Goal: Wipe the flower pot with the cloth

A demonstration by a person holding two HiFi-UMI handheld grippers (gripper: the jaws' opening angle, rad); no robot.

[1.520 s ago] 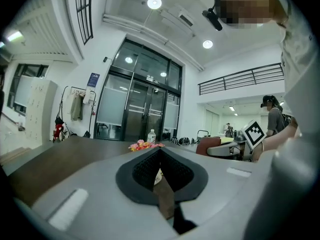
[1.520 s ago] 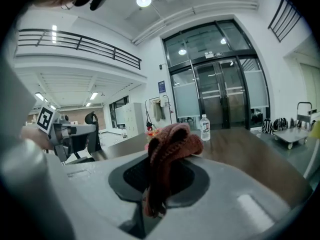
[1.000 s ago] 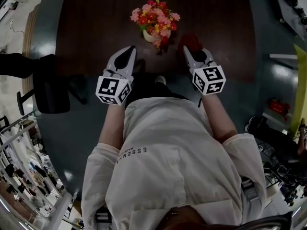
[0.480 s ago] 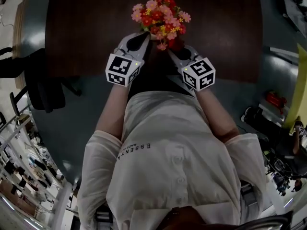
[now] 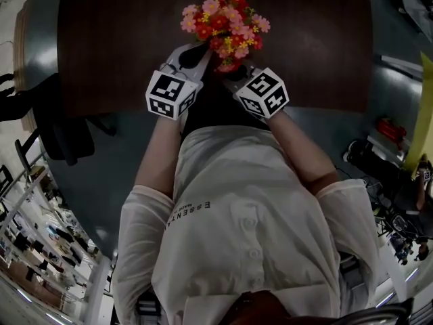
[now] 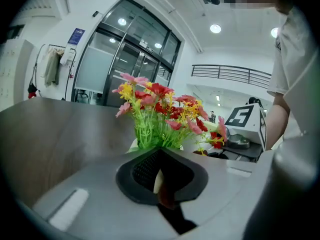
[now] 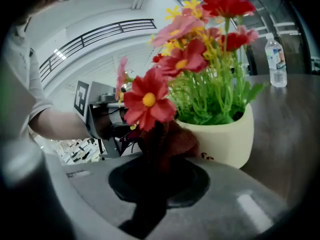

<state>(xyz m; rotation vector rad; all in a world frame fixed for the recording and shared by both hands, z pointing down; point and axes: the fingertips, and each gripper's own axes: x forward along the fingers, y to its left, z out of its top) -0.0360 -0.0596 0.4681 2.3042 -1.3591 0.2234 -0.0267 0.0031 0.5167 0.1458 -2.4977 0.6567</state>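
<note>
On the dark bench, the pot of flowers stands near my edge, between the two grippers. My right gripper has its fingers pinching the dark red cloth. The bunched cloth lies against the pot's cream wall, under a red bloom. My left gripper sits just beside the pot's other side, fingers pressed together and holding nothing. I can't tell if they touch the pot.
</note>
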